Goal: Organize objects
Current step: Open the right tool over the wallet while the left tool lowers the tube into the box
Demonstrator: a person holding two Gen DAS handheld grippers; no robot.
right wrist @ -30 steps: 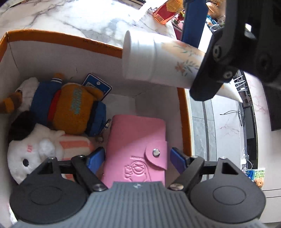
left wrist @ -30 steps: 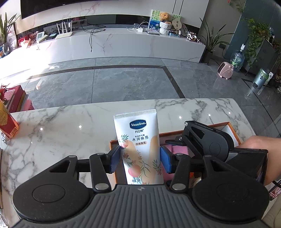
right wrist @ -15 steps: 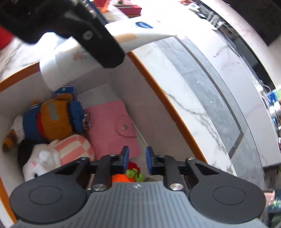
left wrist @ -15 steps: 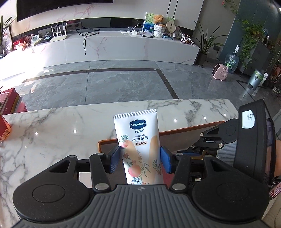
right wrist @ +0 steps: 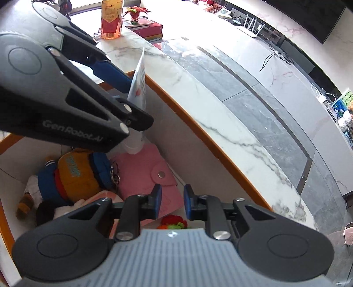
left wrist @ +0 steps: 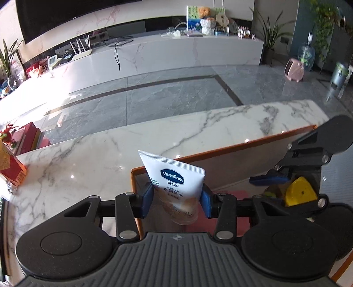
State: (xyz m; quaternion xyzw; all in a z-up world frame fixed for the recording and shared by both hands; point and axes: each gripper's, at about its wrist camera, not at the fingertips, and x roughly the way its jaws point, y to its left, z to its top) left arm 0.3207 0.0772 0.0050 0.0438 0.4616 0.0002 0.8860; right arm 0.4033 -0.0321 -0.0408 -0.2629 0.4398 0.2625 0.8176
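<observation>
My left gripper (left wrist: 175, 199) is shut on a white Vaseline tube (left wrist: 176, 183), cap end down, inside the orange-rimmed white box (left wrist: 220, 153). In the right wrist view the tube (right wrist: 138, 88) stands upright with its cap just above the pink wallet (right wrist: 152, 174) on the box floor. My right gripper (right wrist: 172, 199) hovers over the box with its jaws nearly closed and nothing between them. It also shows in the left wrist view (left wrist: 271, 178), at the right.
The box (right wrist: 198, 130) holds an orange and blue plush toy (right wrist: 75, 174), a white plush and a small red and green item (right wrist: 173, 221). A yellow object (left wrist: 300, 192) lies beside the right gripper. An orange carton (right wrist: 111, 18) stands on the marble counter (left wrist: 66, 167).
My left gripper has lowered the tube into the box, turning it upright. My right gripper has closed from wide open, lifted and pulled back from the pink wallet.
</observation>
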